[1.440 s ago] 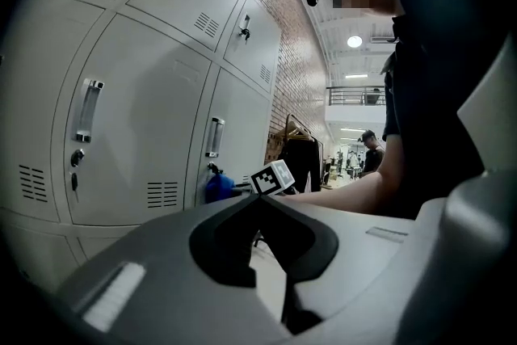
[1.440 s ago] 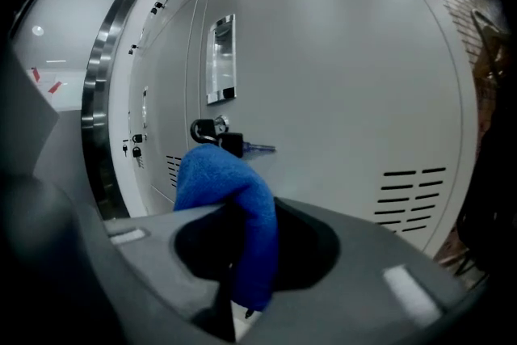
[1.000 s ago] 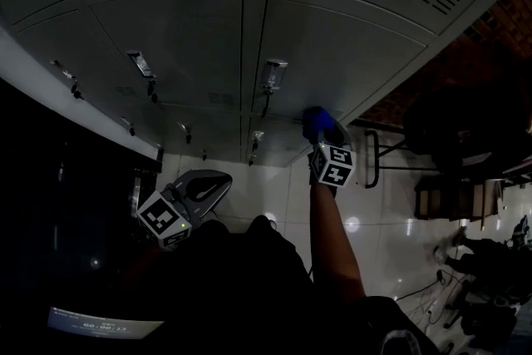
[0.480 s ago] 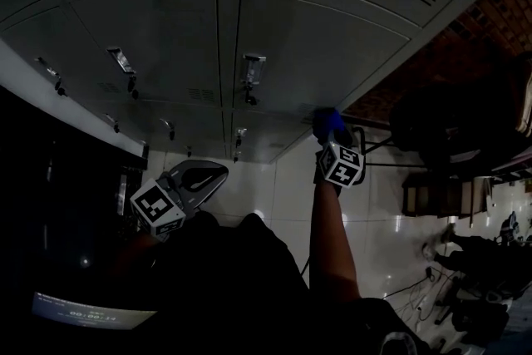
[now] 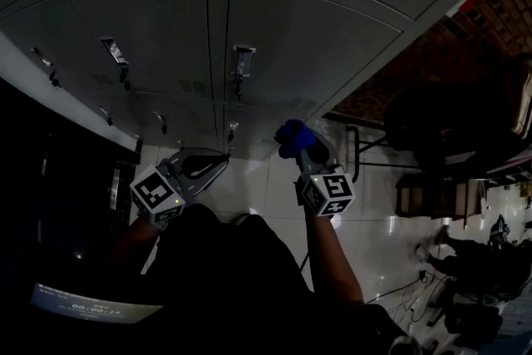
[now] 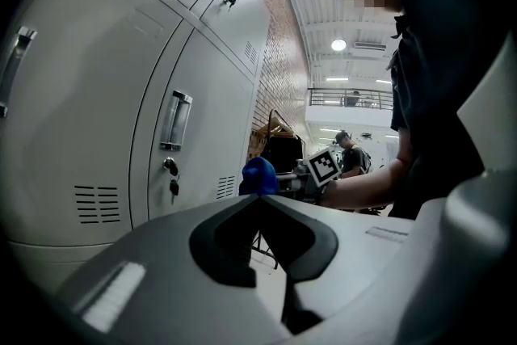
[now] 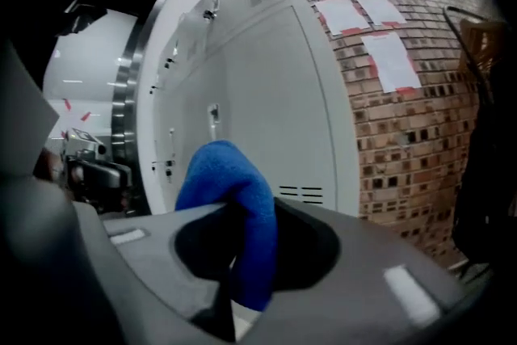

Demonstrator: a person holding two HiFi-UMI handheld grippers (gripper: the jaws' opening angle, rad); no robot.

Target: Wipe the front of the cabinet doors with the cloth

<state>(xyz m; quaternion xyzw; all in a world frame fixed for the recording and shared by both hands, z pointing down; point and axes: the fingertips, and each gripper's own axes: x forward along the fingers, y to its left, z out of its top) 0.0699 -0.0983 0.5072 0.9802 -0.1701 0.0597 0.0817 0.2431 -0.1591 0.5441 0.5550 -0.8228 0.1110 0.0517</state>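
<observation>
I count two grippers, the left gripper (image 6: pixel 260 198) and the right gripper (image 5: pixel 306 152). One blue cloth (image 7: pixel 230 190) sits between the right jaws. Three paper sheets (image 7: pixel 367 28) hang beyond them. The cabinet doors (image 5: pixel 307 37) run off-frame, so I cannot count them.

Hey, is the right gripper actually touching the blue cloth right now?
Touching. The right gripper view shows the blue cloth pinched between the jaws of the right gripper, bulging out above them.

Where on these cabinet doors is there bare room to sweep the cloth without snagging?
The plain door panel between the handle and the brick wall is free. Handles and locks crowd the seam left of the cloth.
</observation>
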